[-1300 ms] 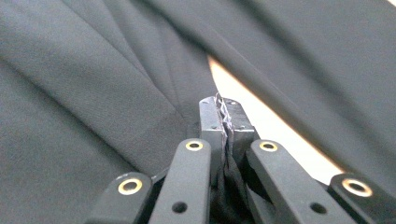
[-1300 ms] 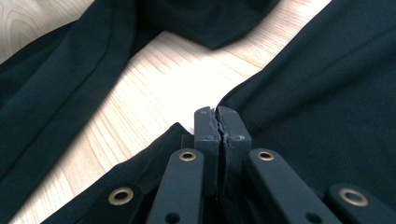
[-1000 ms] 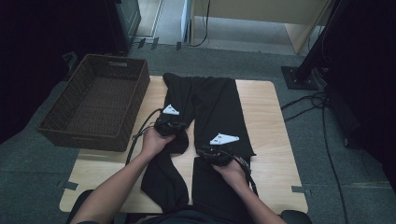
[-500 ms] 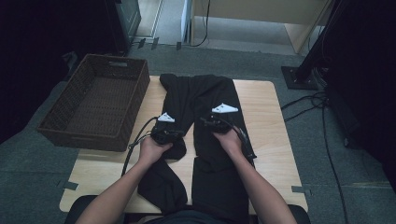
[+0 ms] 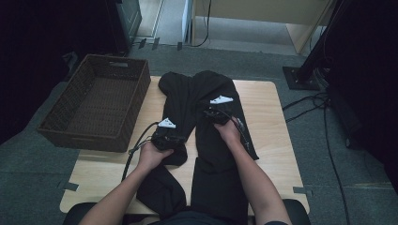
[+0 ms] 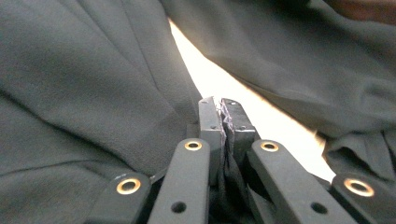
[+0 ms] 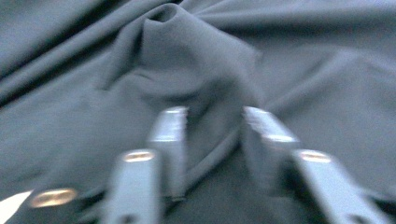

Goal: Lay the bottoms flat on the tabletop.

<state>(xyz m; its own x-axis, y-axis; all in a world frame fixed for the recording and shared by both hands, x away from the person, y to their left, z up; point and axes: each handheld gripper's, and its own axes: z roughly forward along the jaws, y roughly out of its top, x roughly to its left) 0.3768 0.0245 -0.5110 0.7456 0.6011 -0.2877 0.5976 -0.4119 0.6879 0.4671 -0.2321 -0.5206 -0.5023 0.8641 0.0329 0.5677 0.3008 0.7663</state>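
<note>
black trousers (image 6: 93, 93) in left hand-held gripper (image 6: 223, 122)

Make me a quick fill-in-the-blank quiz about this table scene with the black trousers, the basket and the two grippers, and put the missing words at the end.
1. The black trousers lie spread on the wooden ____.
2. The brown wicker basket sits to the ____ of the trousers in the high view.
3. The left gripper is ____ on a fold of the trousers.
4. A raised fold of cloth stands between the fingers of the right gripper, which are ____.

Missing words: table; left; shut; open
</note>
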